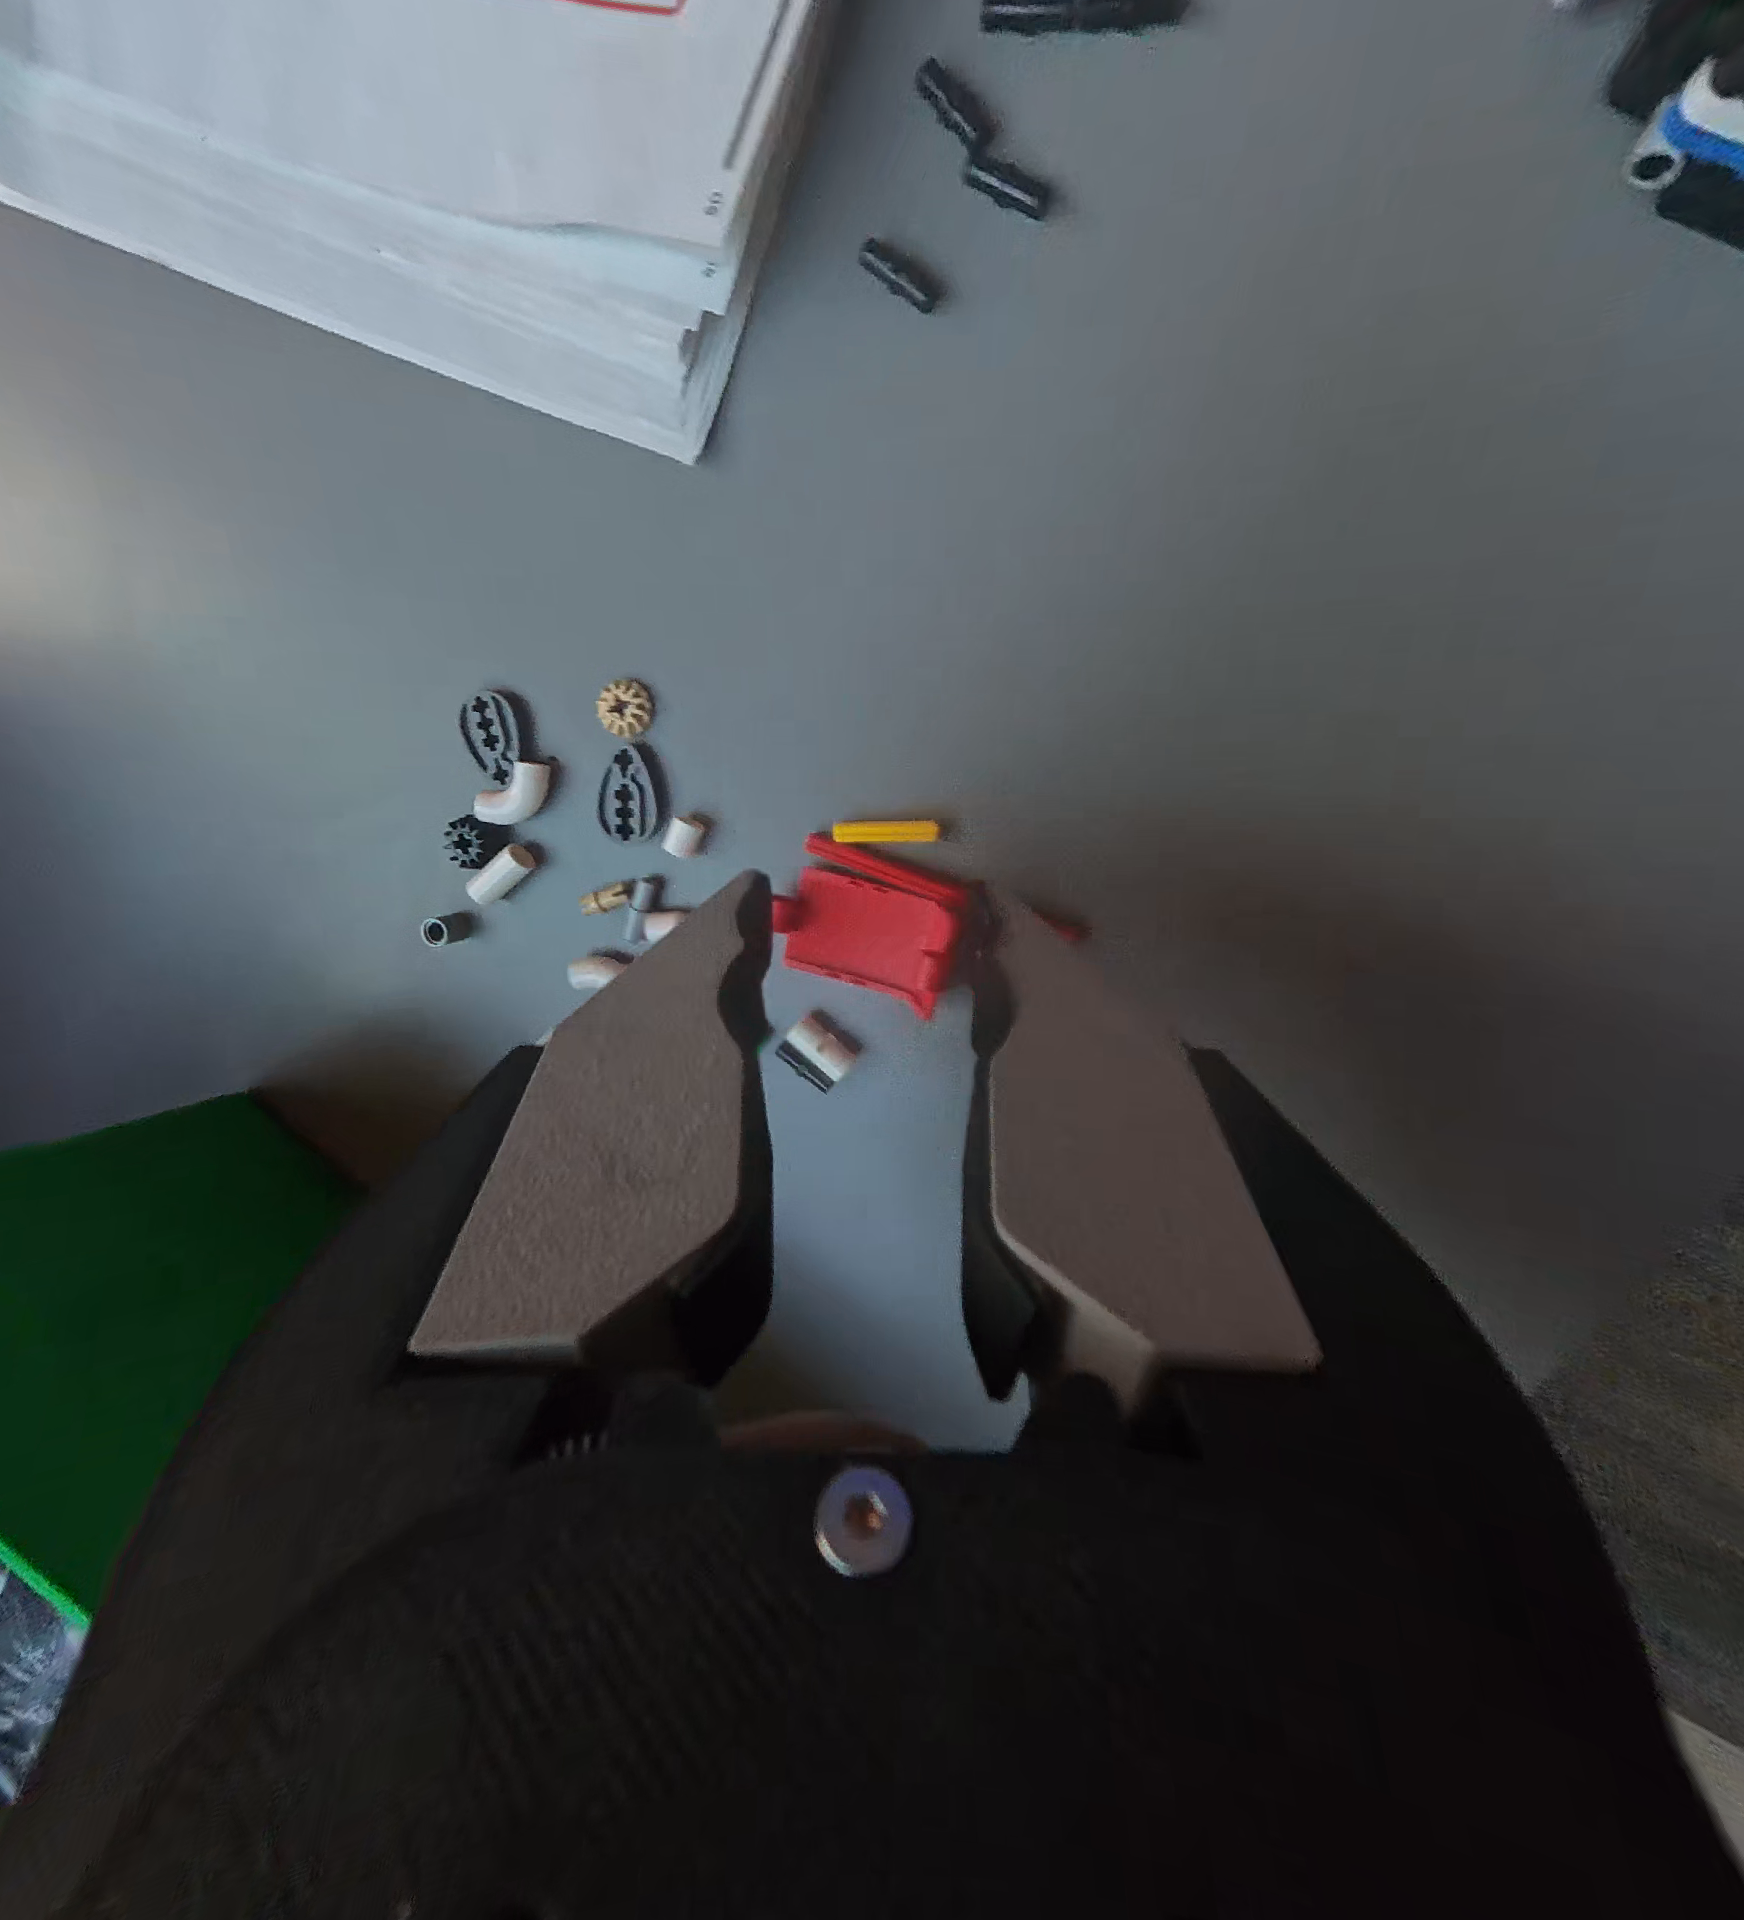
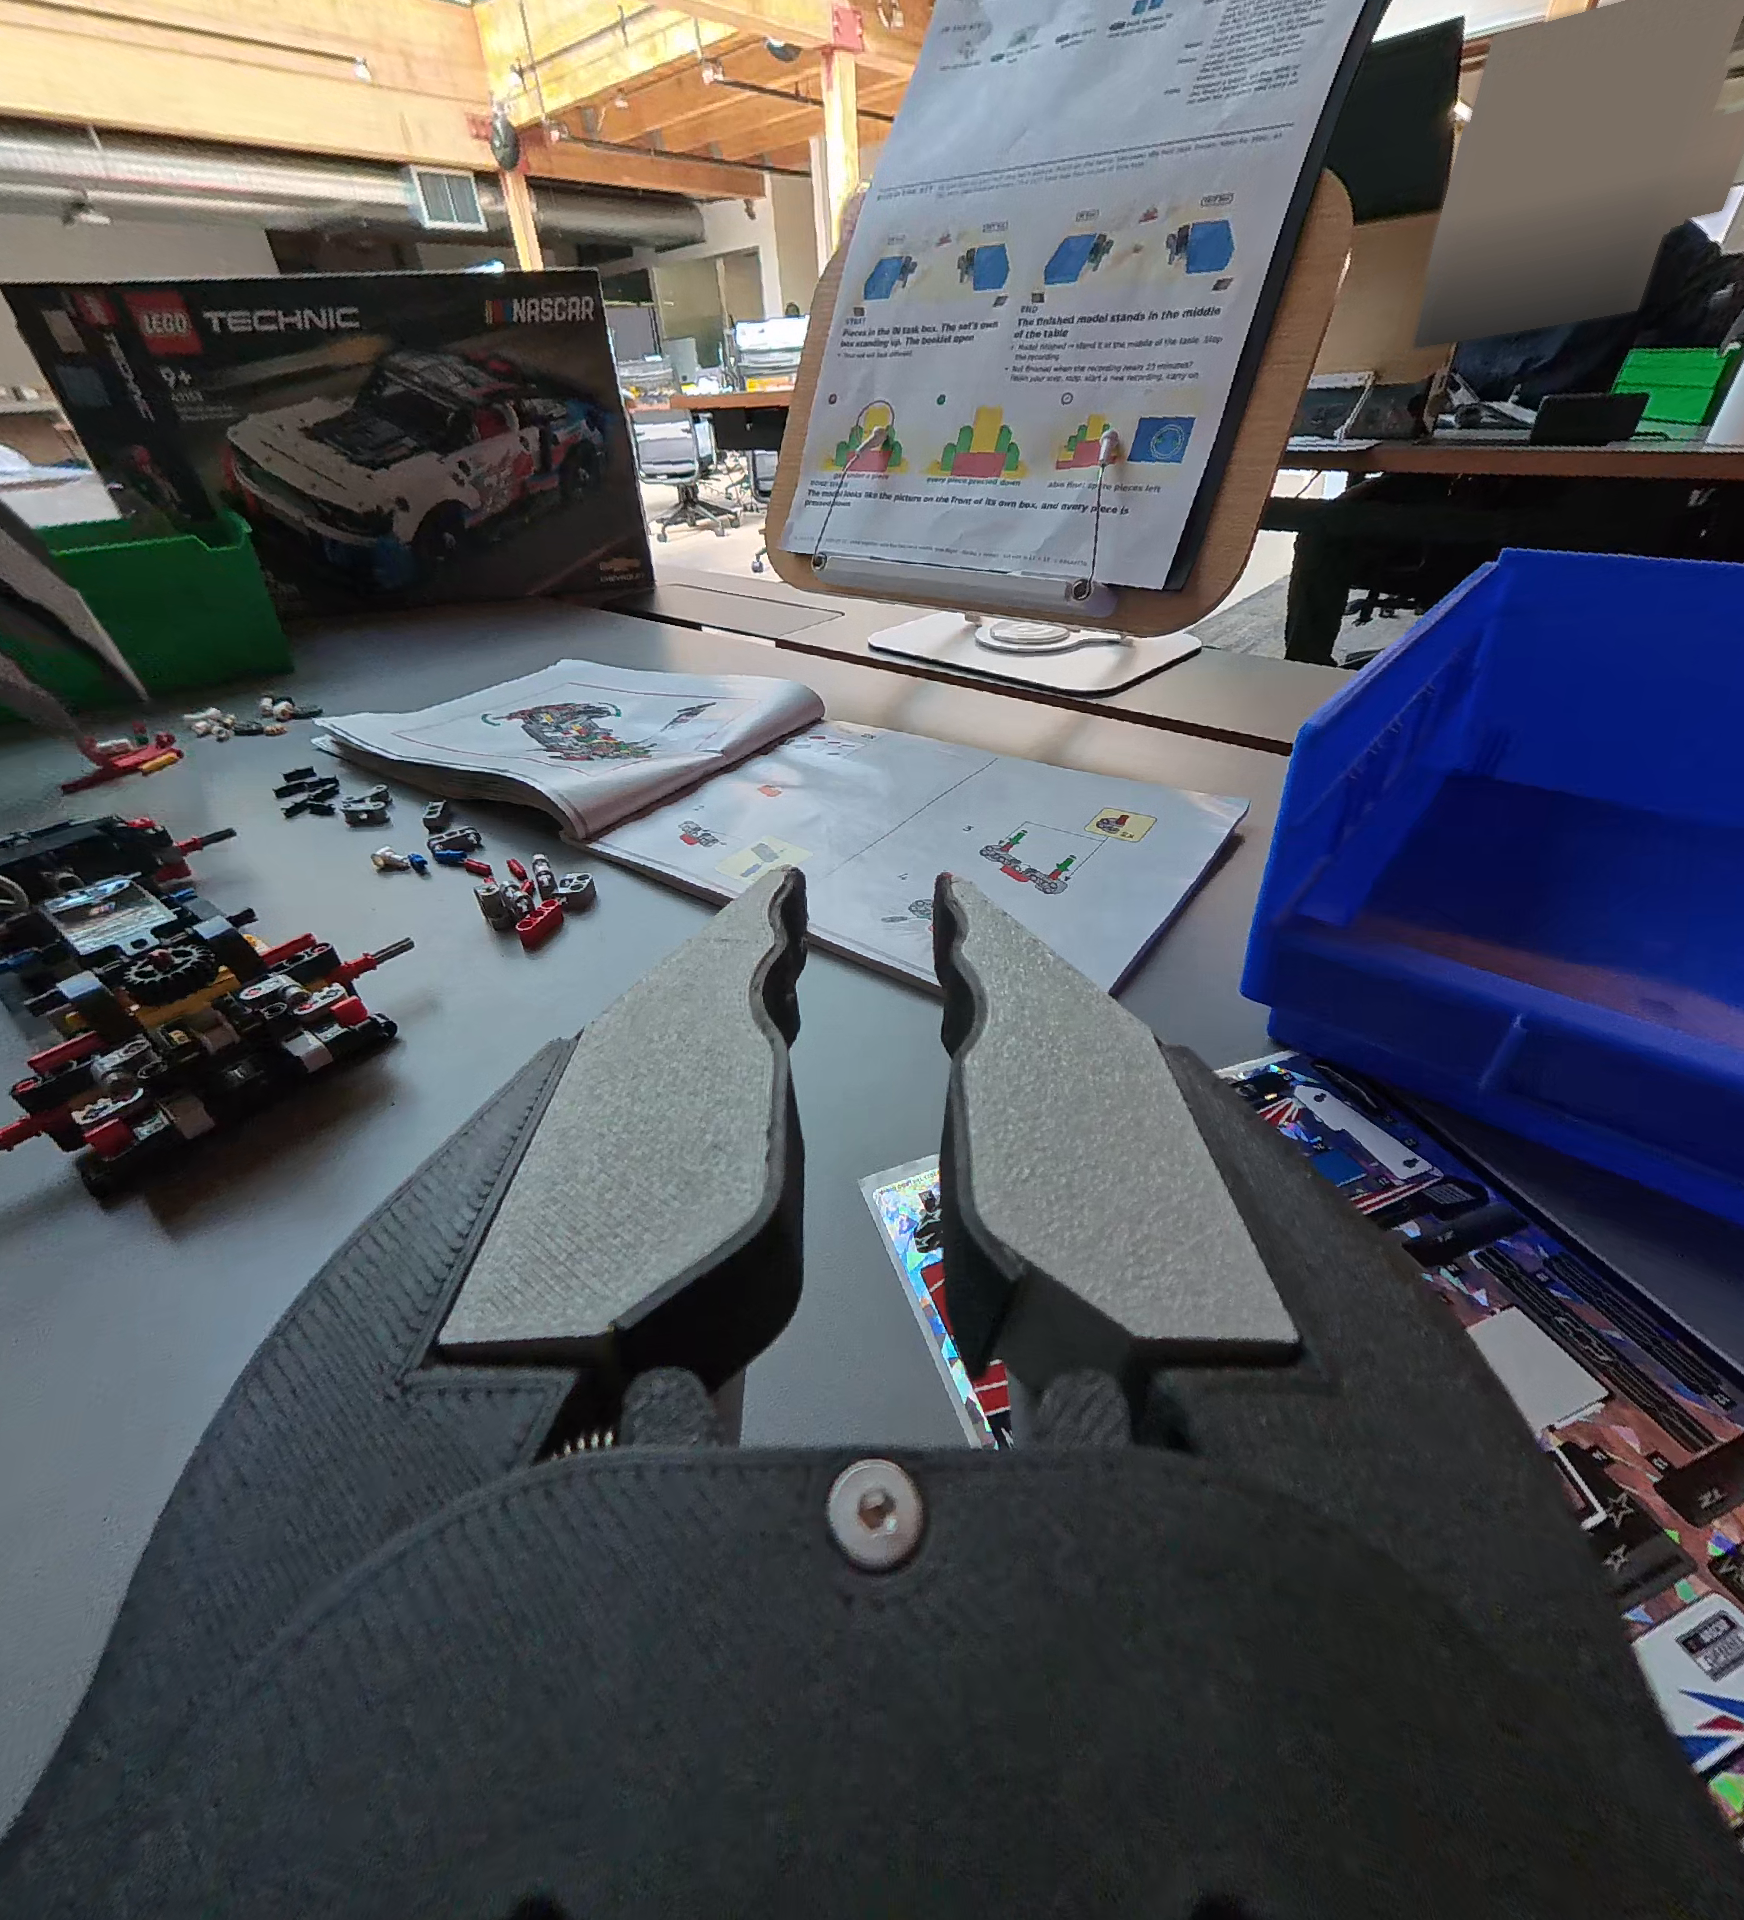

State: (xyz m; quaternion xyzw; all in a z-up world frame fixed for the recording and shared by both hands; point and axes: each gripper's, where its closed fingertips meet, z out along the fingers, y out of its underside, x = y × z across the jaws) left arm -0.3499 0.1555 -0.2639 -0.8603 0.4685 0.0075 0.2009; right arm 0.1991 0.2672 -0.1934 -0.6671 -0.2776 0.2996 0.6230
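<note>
Here, the left gripper (image 1: 863,914) points down at the grey table (image 1: 1263,623) with its fingers (image 1: 660,1039) spread; a flat red panel piece (image 1: 873,935) lies on the table between the fingertips, and whether either pad touches it cannot be told. A small white-and-black connector (image 1: 821,1049) lies just nearer, inside the gap. Left of the fingertips sits a scatter of small parts: white tubes (image 1: 499,873), dark oval plates (image 1: 629,795), a black gear (image 1: 468,840) and a tan gear (image 1: 625,708). A yellow axle (image 1: 886,830) lies just beyond the red piece. Farther off are black connectors (image 1: 899,273) and a thick white booklet (image 1: 411,197).

The right gripper (image 2: 870,909) hovers over the table with its fingers (image 2: 681,1091) apart and nothing between them. A sticker sheet (image 2: 1626,1455) lies below it to the right, beside a blue bin (image 2: 1574,883). Ahead lies the open instruction booklet (image 2: 899,810); to the left, a partly built model chassis (image 2: 141,997) and loose pieces (image 2: 525,899). Beyond stand a green bin (image 2: 172,613), the set's box (image 2: 348,436) and a sheet on a stand (image 2: 1055,312).
</note>
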